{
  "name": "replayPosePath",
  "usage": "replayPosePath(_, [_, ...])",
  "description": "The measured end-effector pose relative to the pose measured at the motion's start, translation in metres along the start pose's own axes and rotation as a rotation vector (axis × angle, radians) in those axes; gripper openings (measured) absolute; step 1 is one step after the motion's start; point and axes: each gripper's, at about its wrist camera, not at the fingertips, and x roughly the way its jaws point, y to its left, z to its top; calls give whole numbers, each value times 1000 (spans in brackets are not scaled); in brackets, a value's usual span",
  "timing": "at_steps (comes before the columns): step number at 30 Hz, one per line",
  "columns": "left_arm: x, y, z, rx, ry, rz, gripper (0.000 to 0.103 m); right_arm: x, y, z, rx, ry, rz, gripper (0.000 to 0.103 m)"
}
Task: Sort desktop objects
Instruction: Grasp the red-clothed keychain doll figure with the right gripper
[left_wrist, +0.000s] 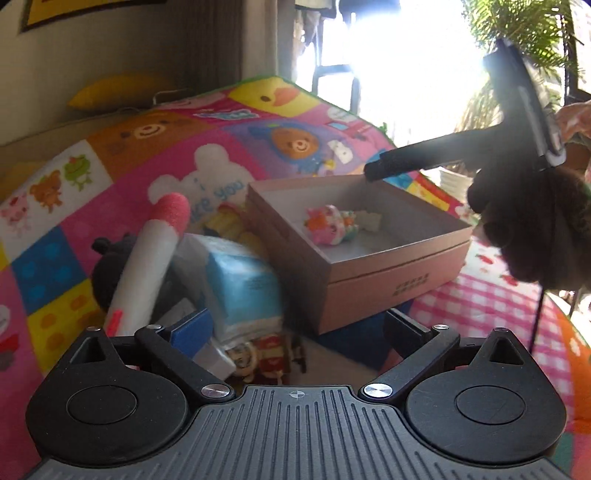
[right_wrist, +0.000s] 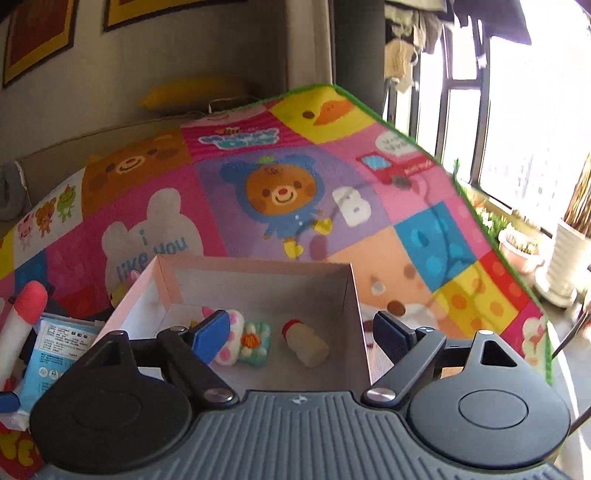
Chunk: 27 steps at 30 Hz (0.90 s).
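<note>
Left wrist view: the patchwork cartoon mat (left_wrist: 177, 147) covers the surface and fills everything ahead of the left tongs (left_wrist: 295, 332). On it, just ahead and slightly right of these tongs, sits the pink cardboard box (left_wrist: 369, 280), lid off. Inside lies a pink-and-green toy (left_wrist: 328, 225). Left of the box, ahead of the left finger, objects are piled on the mat: a black plush toy (left_wrist: 107, 269), a white marker-shaped toy with a red tip (left_wrist: 147, 266) leaning across it, and a blue tissue pack (left_wrist: 243, 288). Just in front of the tongs, partly hidden, lies a small red-and-yellow figure (left_wrist: 262, 360). The left tongs stand wide open with nothing between the blue pads (left_wrist: 192, 332). The right tongs (left_wrist: 373, 171) show at upper right, in a person's dark-gloved hand (left_wrist: 535, 229), one black finger reaching over the box's far corner.

Right wrist view: the right tongs (right_wrist: 299, 332) are spread apart and empty, poised over the box (right_wrist: 258, 273). Between and just beyond the fingers, on the box floor, lie the pink-and-green toy (right_wrist: 247, 341) and a small white bottle toy with a red cap (right_wrist: 304, 345). The tissue pack (right_wrist: 55, 350) and marker toy (right_wrist: 24, 317) lie to the left of the tongs.
</note>
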Motion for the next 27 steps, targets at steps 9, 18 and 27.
replayPosePath(9, [-9, 63, -23, -90, 72, 280, 102, -48, 146, -17, -371, 4, 254, 61])
replayPosePath(18, [-41, 106, -33, -243, 42, 310, 103, -65, 187, -57, -408, 78, 262, 52])
replayPosePath(27, [-50, 100, -34, -313, 36, 193, 103, -46, 189, -84, -401, 164, 234, 45])
